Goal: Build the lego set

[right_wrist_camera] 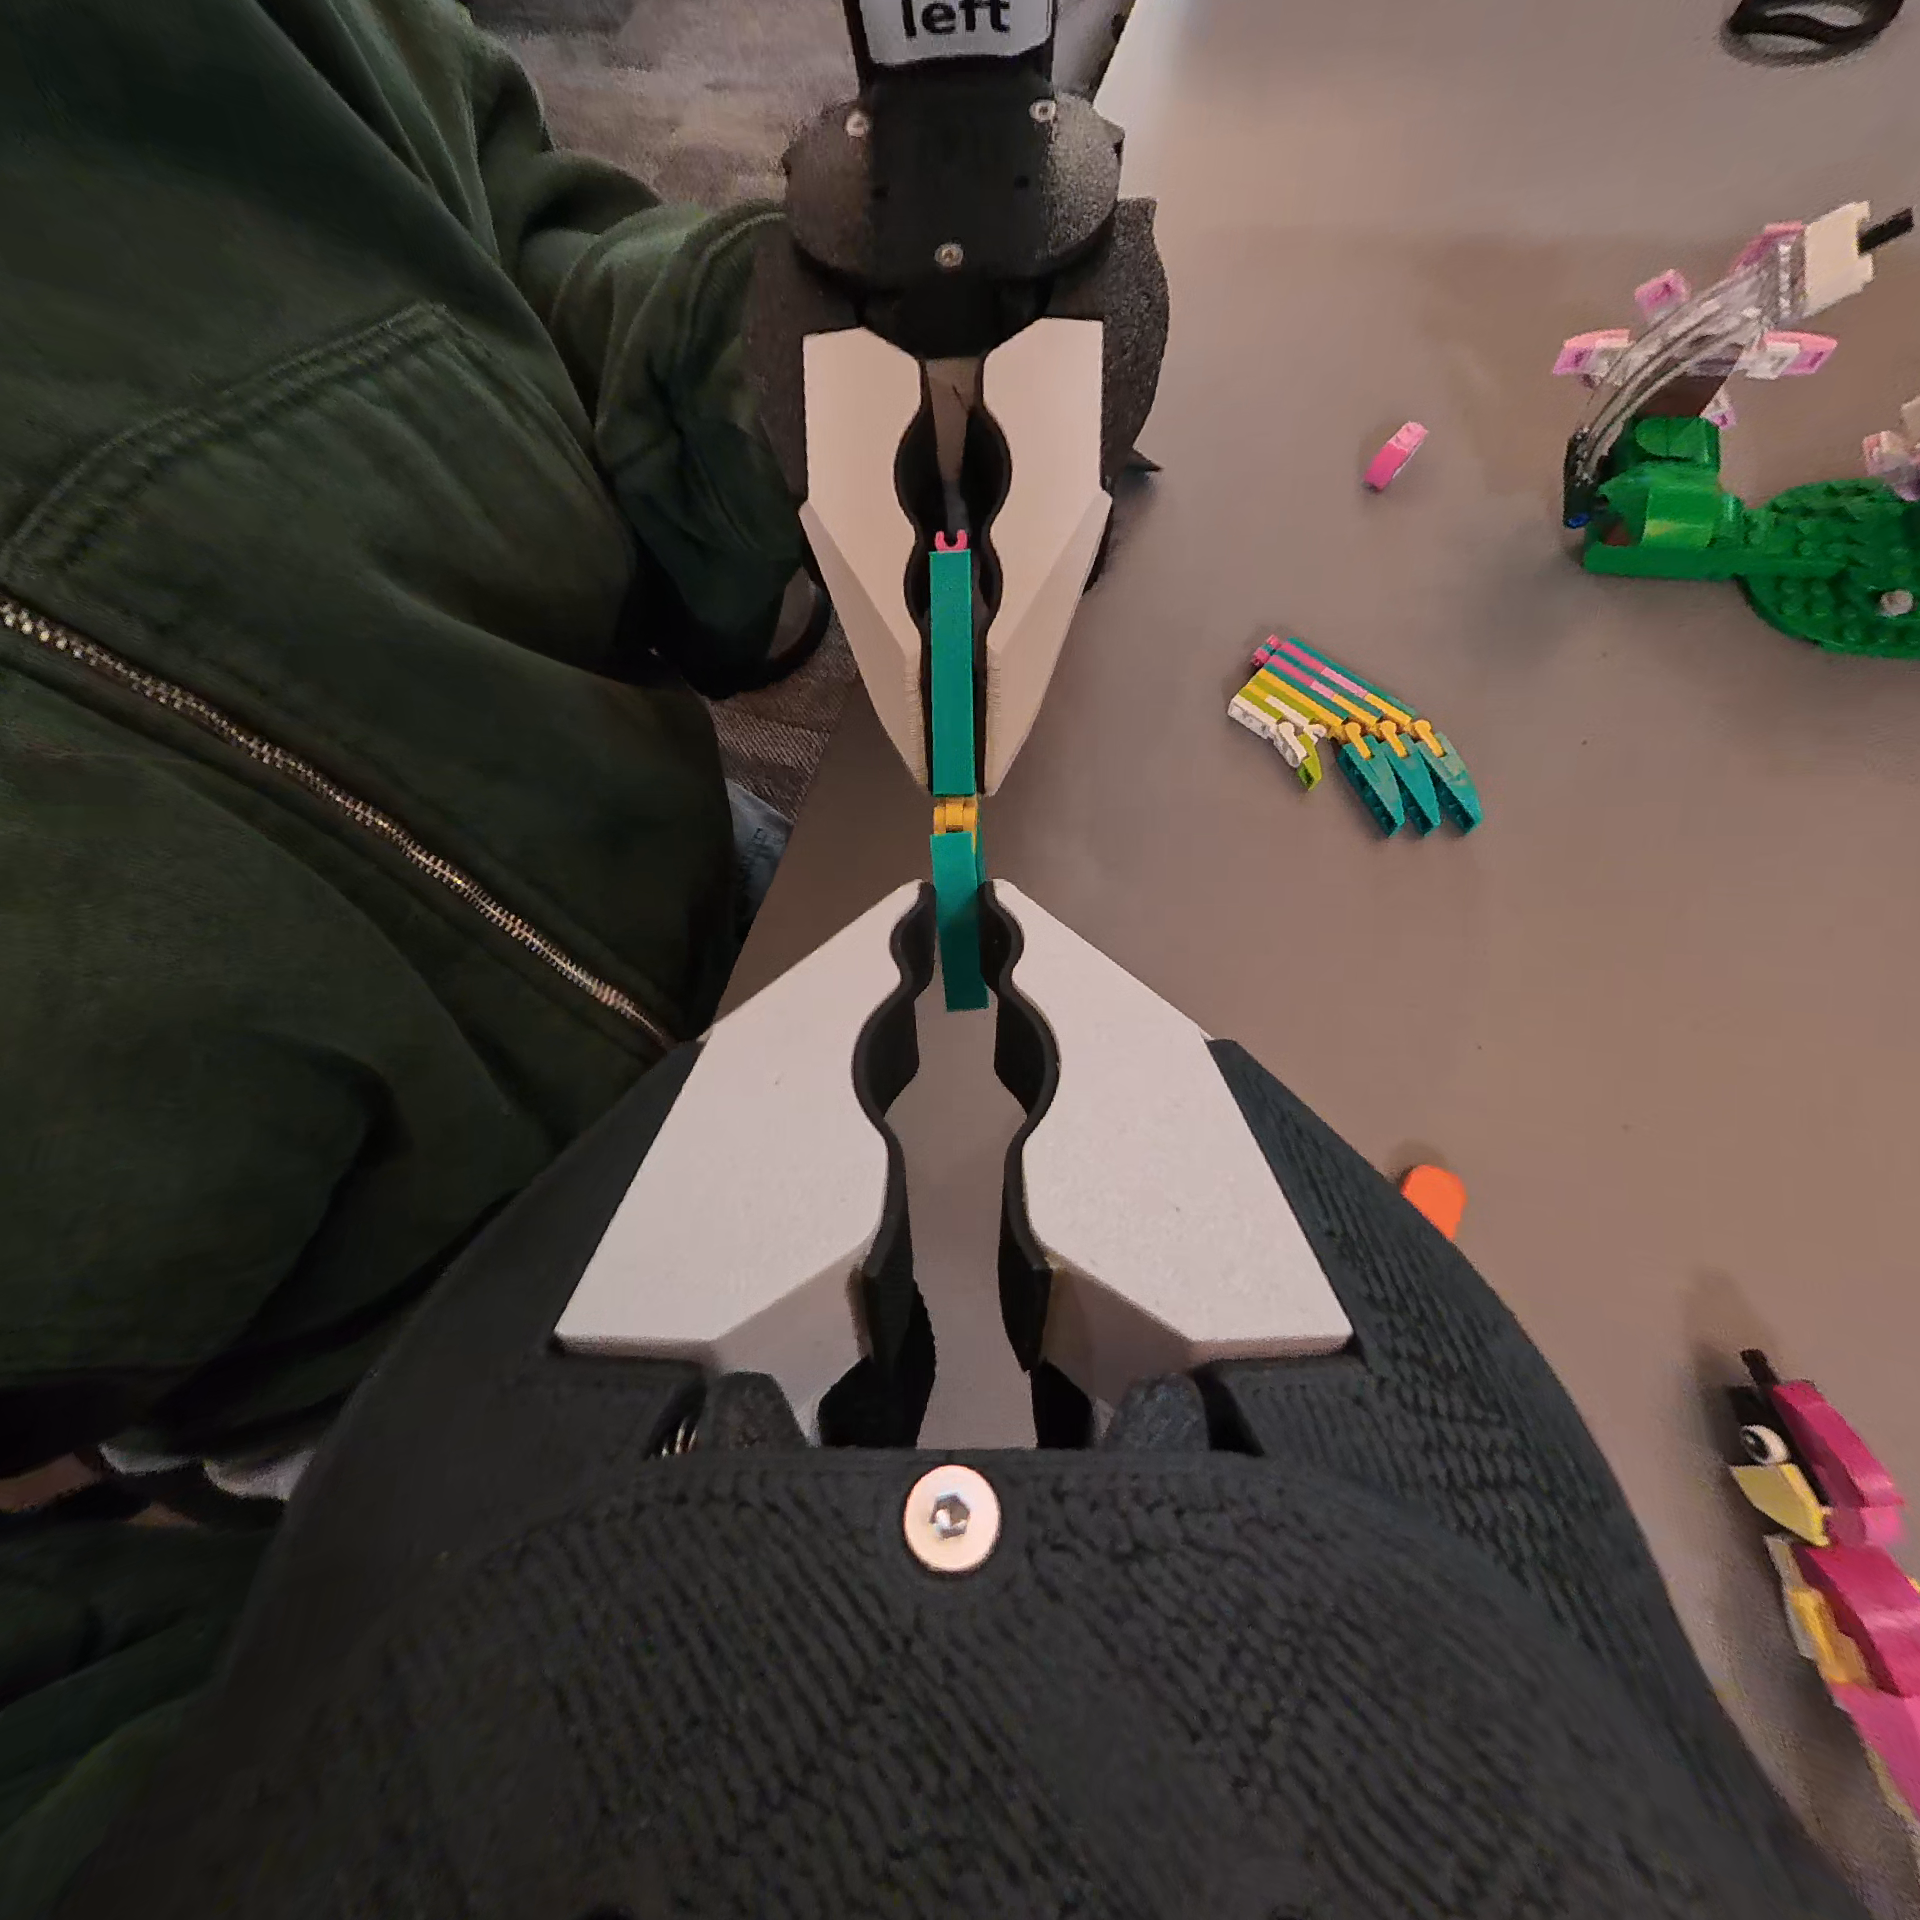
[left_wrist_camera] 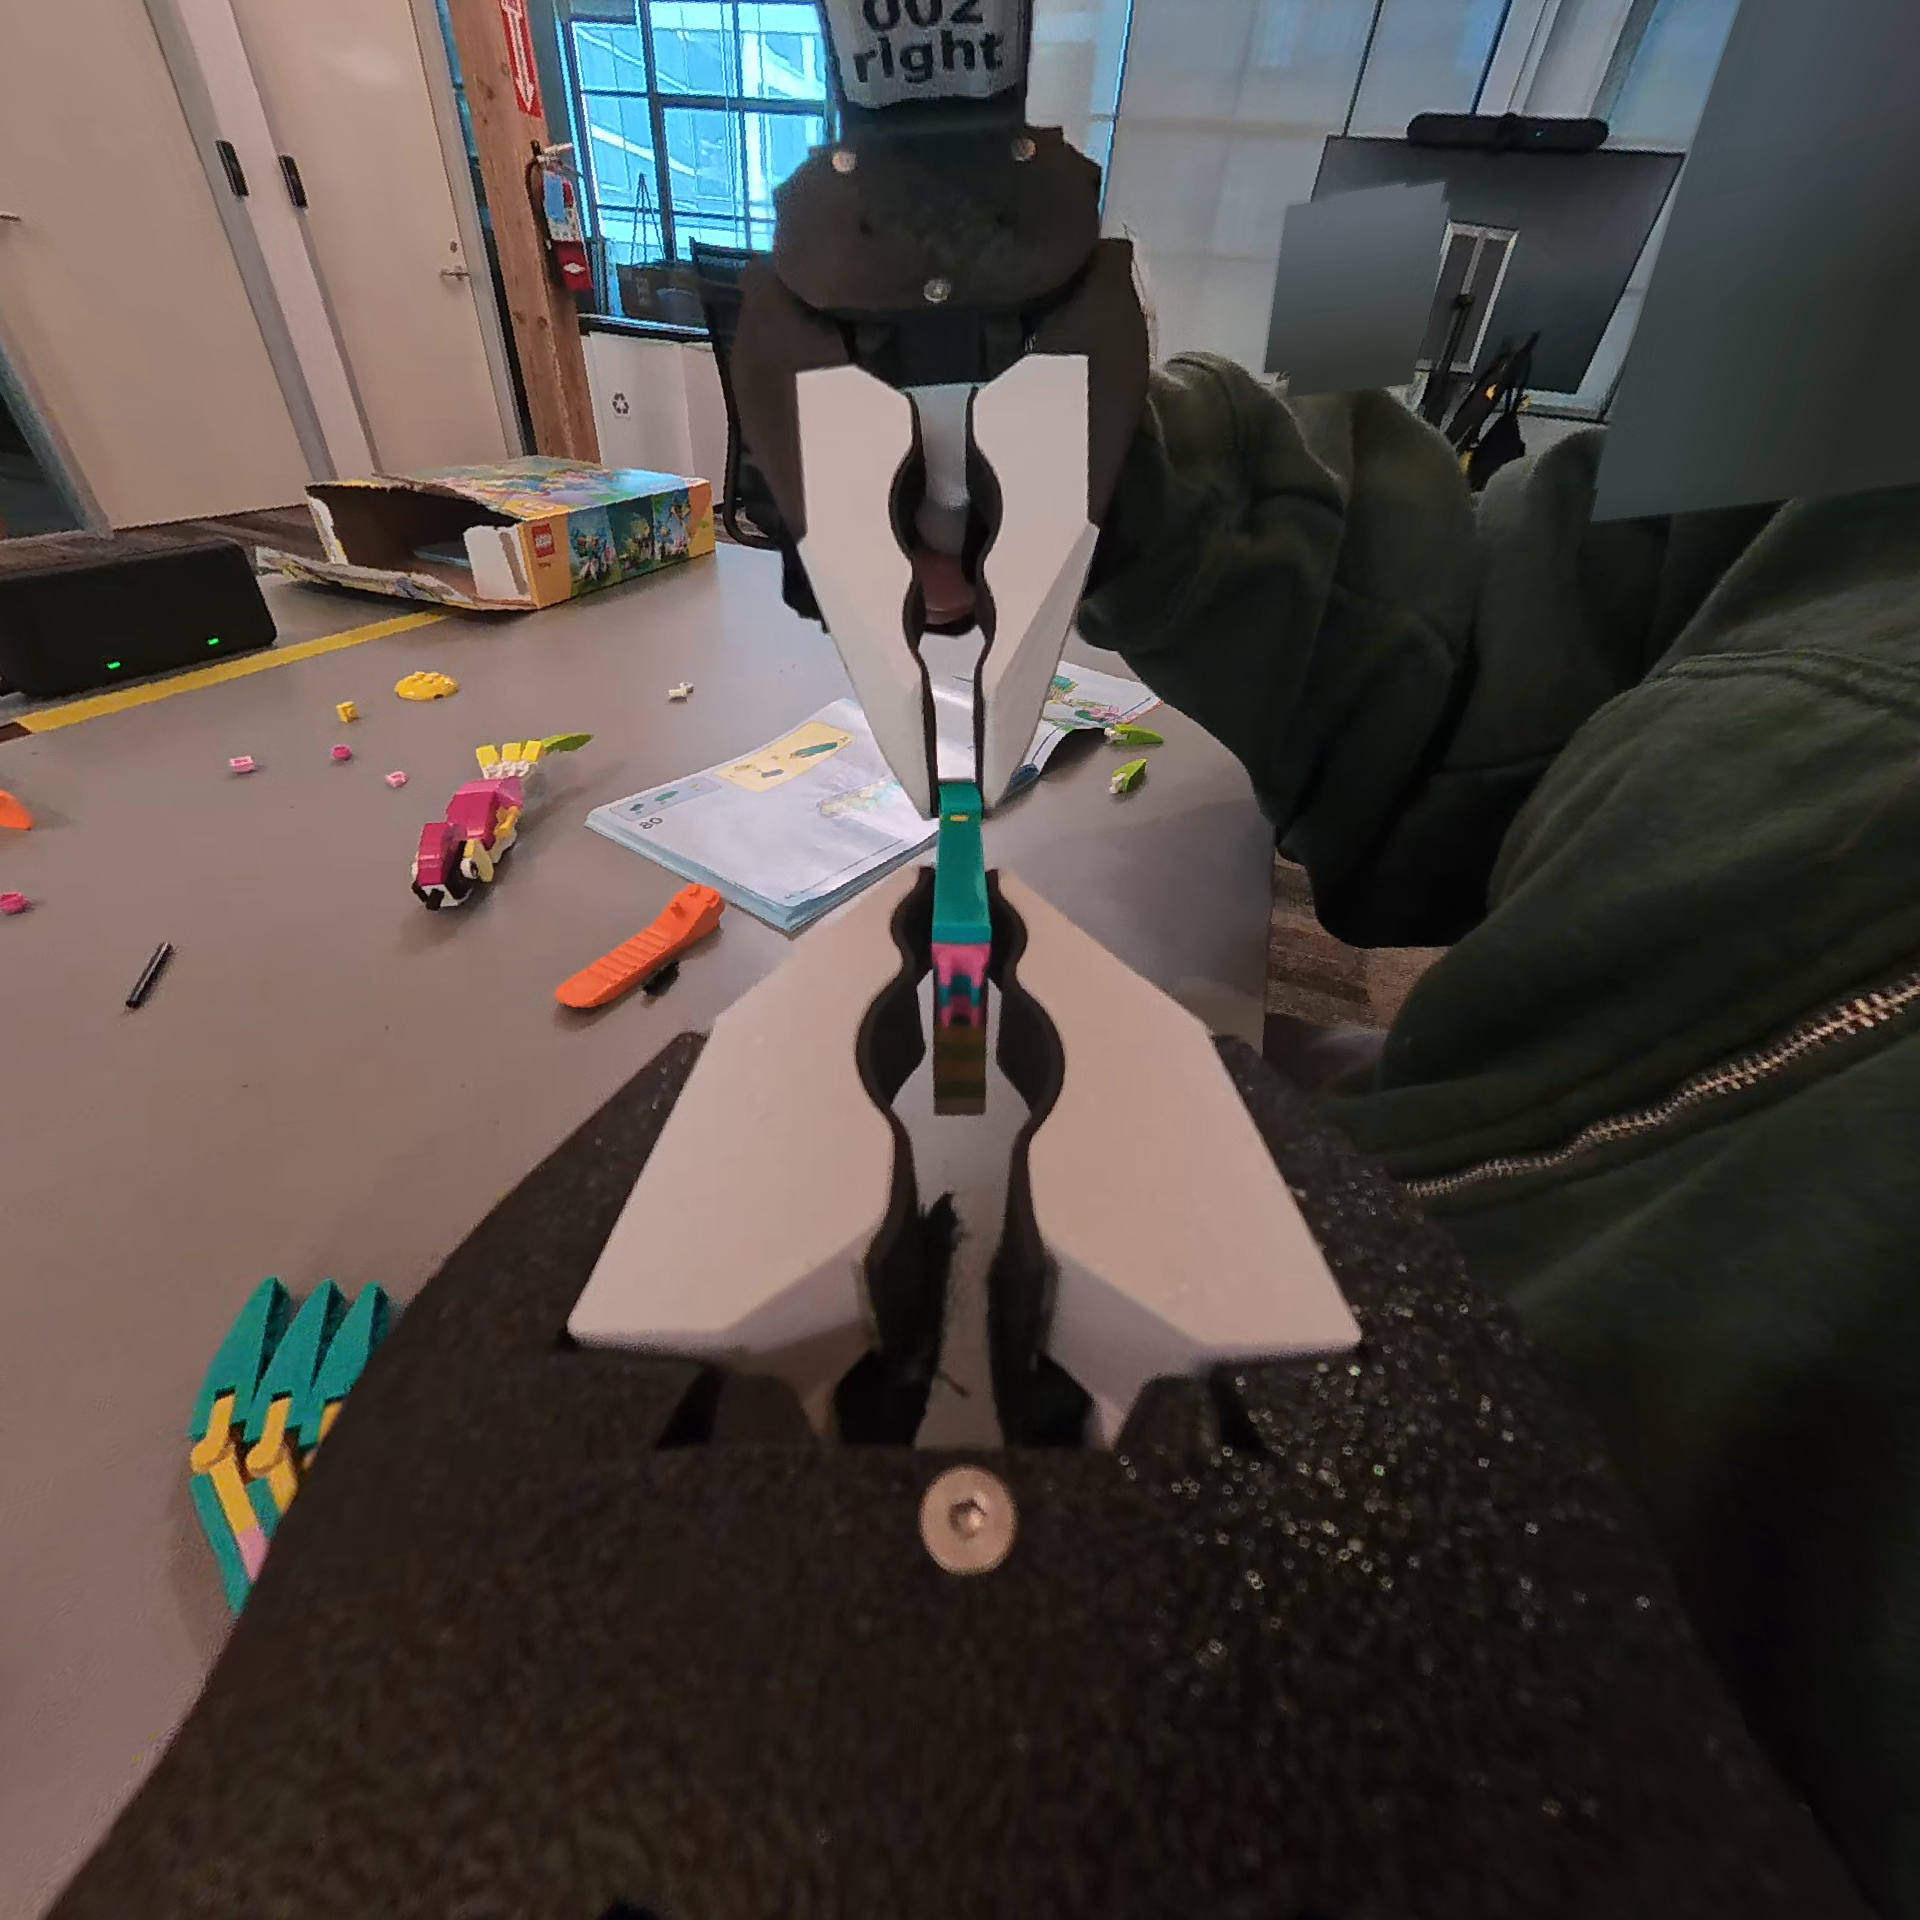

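Holding tip to tip over the table edge, our two grippers share one slim feather piece between them. Our left gripper is clamped on the long striped strip, teal on top with pink, lime and darker layers beneath. Our right gripper pinches the shorter teal blade at the far end. A small yellow hinge joins the two, and the blade sits slightly crooked, so we judge the joint is being seated or flexed right now.

How far along are we? A good way, we reckon. At 9 o'clock of the left view lies a finished pink bird body, blocky, glossy, with a yellow beak. At 8 o'clock sits a completed wing fan, ribbed teal blades on yellow hinges. The right view shows a green studded base with pale pink blossoms at 2 o'clock.

Still loose: little pink studs, a yellow round piece, lime leaves and a thin black rod. So this feather, and joining wings to body, look unfinished.

The instruction booklet lies open at 11 o'clock, with the orange wedge-shaped brick separator beside it and the torn cardboard box farther back. The matte grey table is smooth. Our fingers are white and faceted, with wavy black rubber pads.
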A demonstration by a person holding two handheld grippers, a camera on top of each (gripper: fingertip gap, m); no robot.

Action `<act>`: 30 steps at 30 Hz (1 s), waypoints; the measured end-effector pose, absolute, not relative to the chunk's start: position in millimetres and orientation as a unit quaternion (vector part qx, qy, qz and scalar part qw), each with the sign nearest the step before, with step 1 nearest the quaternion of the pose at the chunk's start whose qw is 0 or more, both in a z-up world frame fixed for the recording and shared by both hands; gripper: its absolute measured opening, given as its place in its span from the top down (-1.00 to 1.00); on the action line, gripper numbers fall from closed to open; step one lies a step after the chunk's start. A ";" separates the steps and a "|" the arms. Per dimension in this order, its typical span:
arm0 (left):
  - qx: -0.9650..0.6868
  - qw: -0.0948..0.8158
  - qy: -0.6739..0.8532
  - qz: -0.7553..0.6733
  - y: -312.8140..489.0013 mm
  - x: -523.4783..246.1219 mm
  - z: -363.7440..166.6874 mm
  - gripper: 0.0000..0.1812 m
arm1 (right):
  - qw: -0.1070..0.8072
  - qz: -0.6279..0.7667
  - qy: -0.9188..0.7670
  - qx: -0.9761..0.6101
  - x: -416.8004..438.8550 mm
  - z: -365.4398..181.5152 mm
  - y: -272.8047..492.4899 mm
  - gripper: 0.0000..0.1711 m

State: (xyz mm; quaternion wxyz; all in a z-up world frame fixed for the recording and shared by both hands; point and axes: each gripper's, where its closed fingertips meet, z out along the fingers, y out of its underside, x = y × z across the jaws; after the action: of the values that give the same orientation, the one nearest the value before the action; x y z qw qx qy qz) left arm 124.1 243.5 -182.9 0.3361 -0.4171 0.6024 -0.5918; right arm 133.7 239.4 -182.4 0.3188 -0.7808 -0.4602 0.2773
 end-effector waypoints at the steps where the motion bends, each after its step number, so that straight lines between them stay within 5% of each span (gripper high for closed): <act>1: -0.424 0.333 0.594 -0.597 244.9 125.4 -182.7 0.93 | 0.325 0.282 -0.447 -0.784 135.2 -181.7 241.1 0.91; 5: -0.431 0.314 0.580 -0.616 243.3 126.8 -181.0 0.94 | 0.389 0.286 -0.392 -0.783 142.9 -177.0 248.1 0.50; 10: -0.426 0.300 0.585 -0.622 235.9 128.8 -181.6 0.94 | 0.395 0.307 -0.390 -0.773 130.2 -196.0 235.3 0.90; 14: -0.437 0.288 0.585 -0.620 233.9 132.1 -185.6 0.93 | 0.411 0.343 -0.363 -0.763 131.6 -200.3 231.2 0.91; 20: -0.492 0.279 0.574 -0.592 251.1 138.2 -201.3 0.46 | 0.353 0.402 -0.241 -0.810 160.1 -225.6 232.3 0.92; 30: -0.512 0.309 0.572 -0.562 268.9 132.4 -202.3 0.53 | 0.240 0.445 -0.106 -0.856 187.3 -260.1 235.5 0.89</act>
State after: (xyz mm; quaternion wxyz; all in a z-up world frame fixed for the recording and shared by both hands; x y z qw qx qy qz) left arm 132.4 268.9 -202.3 0.3092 -0.5121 0.5715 -0.5617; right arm 187.3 235.5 -260.1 0.2405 -0.8563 -0.1061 0.4446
